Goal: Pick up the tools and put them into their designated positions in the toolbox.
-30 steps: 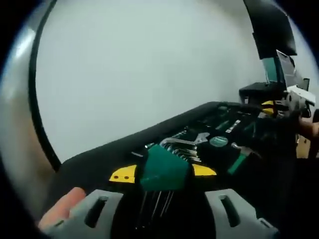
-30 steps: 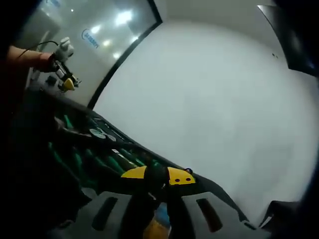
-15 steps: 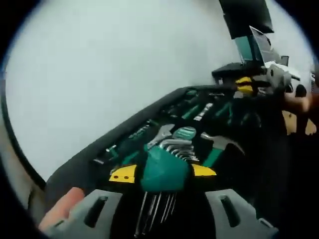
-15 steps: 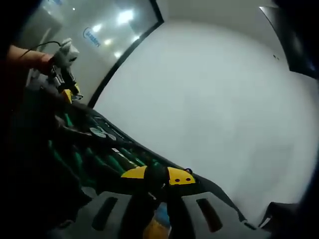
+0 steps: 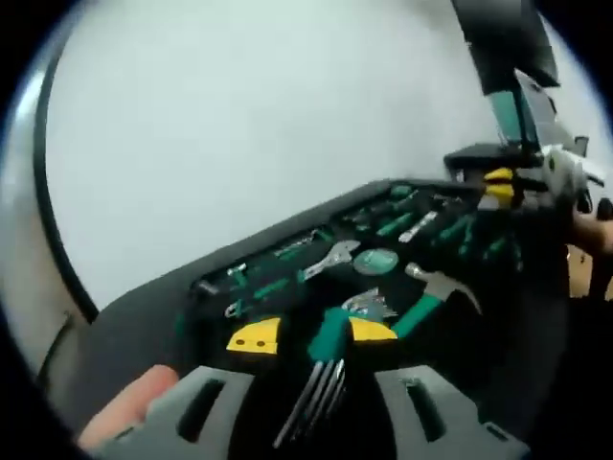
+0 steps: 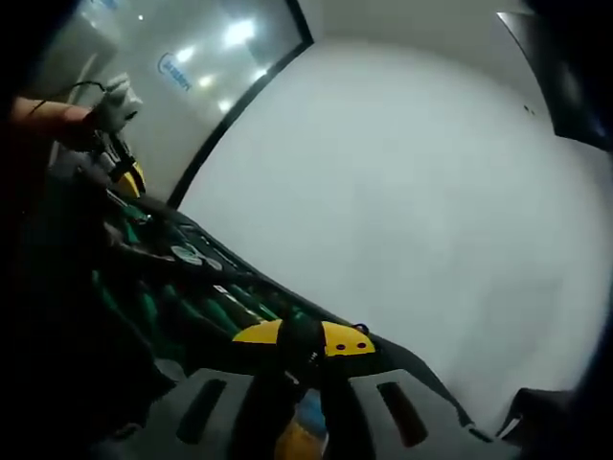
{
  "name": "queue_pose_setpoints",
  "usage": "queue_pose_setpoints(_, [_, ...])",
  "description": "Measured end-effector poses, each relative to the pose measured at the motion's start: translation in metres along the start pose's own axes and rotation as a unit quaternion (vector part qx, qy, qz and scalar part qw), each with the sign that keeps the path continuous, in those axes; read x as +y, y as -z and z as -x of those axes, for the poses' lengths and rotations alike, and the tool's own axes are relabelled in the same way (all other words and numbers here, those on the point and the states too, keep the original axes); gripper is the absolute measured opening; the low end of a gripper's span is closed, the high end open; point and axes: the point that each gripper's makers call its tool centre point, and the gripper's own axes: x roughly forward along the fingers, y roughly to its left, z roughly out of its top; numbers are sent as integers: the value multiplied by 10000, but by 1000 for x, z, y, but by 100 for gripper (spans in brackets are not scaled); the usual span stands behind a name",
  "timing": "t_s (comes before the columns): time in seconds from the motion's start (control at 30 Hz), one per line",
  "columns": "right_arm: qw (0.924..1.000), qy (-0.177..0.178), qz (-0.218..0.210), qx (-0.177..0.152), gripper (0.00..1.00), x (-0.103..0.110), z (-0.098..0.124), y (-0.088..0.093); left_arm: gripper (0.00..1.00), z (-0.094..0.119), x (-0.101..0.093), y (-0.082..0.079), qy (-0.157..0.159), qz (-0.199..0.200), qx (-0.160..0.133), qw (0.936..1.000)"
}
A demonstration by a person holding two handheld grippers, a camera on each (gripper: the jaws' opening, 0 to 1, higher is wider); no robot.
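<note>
**Ana:** One hex key set (image 5: 328,356) is up, pinched between the left gripper's (image 5: 312,337) yellow pads: green plastic holder, a fan of thin steel rods pointing back toward the camera. It hangs over the near edge of the toolbox (image 5: 144,311).

**Ben:** So this is the carrying step?

**Ana:** I judge so. Next it needs lining up with its moulded slot, though I can't tell which recess is free among the wrench (image 5: 330,257) and hammer (image 5: 436,292).

**Ben:** And the other side?

**Ana:** Right gripper (image 6: 301,343) is pressed on a dark, rounded handle (image 6: 299,369); what tool it is, I can't tell. Green-handled screwdrivers (image 6: 230,311) lie in rows in the matte black tray below.
</note>
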Motion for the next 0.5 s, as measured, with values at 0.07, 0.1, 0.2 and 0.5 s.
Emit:
queue_pose_setpoints(0.07, [10000,-1,6,3,12,0,0,0,16,4,-4,3,-4,285,-68,9996])
queue_pose_setpoints(0.1, [10000,-1,4,4,12,0,0,0,17,8,-5,5,15,295,-98,9995])
queue_pose_setpoints(0.2, [10000,-6,3,8,12,0,0,0,18,23,-6,12,2,191,-252,9995])
queue_pose_setpoints(0.5, [9956,-419,-644,-537,4,11,2,-36,18,30,7,29,-162,244,-324,9990])
